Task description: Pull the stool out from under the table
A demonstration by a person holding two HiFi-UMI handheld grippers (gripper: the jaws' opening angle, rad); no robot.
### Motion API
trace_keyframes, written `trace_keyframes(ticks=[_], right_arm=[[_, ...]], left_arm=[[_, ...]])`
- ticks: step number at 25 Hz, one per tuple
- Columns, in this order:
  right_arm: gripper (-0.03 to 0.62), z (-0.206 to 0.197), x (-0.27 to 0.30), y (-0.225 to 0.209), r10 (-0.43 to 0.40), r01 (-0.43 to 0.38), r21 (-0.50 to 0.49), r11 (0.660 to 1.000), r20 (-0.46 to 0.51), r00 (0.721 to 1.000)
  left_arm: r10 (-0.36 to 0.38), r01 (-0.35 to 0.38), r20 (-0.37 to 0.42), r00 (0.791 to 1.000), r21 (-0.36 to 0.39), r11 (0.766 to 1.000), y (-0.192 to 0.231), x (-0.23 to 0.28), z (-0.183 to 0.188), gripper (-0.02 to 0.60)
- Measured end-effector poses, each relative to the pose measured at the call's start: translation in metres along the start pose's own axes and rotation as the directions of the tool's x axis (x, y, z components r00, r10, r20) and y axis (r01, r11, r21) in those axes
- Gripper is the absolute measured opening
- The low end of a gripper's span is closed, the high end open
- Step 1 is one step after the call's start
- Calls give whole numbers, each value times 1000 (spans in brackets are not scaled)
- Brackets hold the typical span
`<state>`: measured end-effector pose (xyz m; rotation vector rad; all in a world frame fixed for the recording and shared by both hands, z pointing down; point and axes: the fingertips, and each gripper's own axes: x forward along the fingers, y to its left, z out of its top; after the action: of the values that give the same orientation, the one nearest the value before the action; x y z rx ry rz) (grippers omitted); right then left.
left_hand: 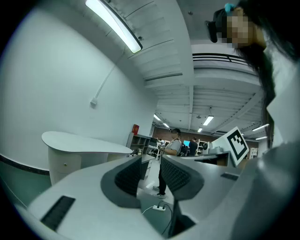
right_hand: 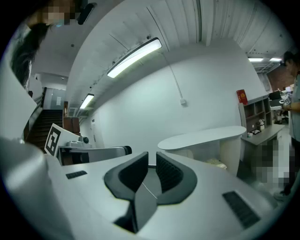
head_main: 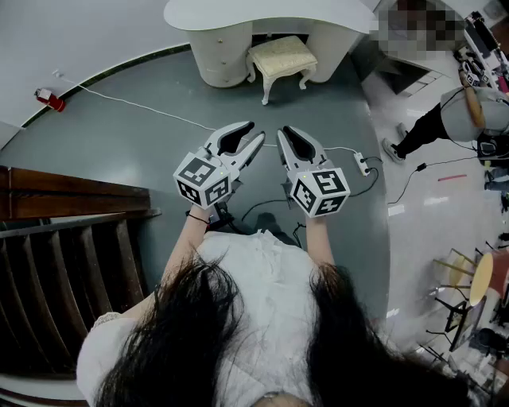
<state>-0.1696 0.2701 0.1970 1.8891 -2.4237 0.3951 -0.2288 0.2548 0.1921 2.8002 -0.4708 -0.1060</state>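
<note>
A cream cushioned stool (head_main: 280,60) with white legs stands half under the curved white table (head_main: 270,14) at the far end of the grey floor. Both grippers hang in the air close to my body, well short of the stool. My left gripper (head_main: 256,132) is slightly open, with nothing between its fingers; its own view shows a gap between the dark pads (left_hand: 125,177). My right gripper (head_main: 283,131) is shut and empty. In the right gripper view the table (right_hand: 206,136) lies ahead at the right, with a strip of the stool (right_hand: 216,162) under it. In the left gripper view the table (left_hand: 79,142) is at the left.
A dark wooden staircase (head_main: 71,238) runs along my left. A white cable crosses the floor to a power strip (head_main: 363,164) just right of the grippers. A red object (head_main: 52,99) lies by the left wall. A person (head_main: 445,119) stands at the right, chairs (head_main: 469,278) beyond.
</note>
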Motion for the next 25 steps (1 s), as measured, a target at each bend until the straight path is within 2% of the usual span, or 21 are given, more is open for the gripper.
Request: trace_keyframes(ticks=[15, 25], right_arm=[[64, 1, -24, -32, -26, 26, -18, 1000, -8, 1000], [64, -9, -49, -54, 6, -6, 4, 1000, -10, 1000]], left_arm=[[-2, 2, -32, 999, -2, 1000, -19, 34, -10, 138], [3, -4, -29, 1000, -15, 1000, -47, 48, -24, 106]])
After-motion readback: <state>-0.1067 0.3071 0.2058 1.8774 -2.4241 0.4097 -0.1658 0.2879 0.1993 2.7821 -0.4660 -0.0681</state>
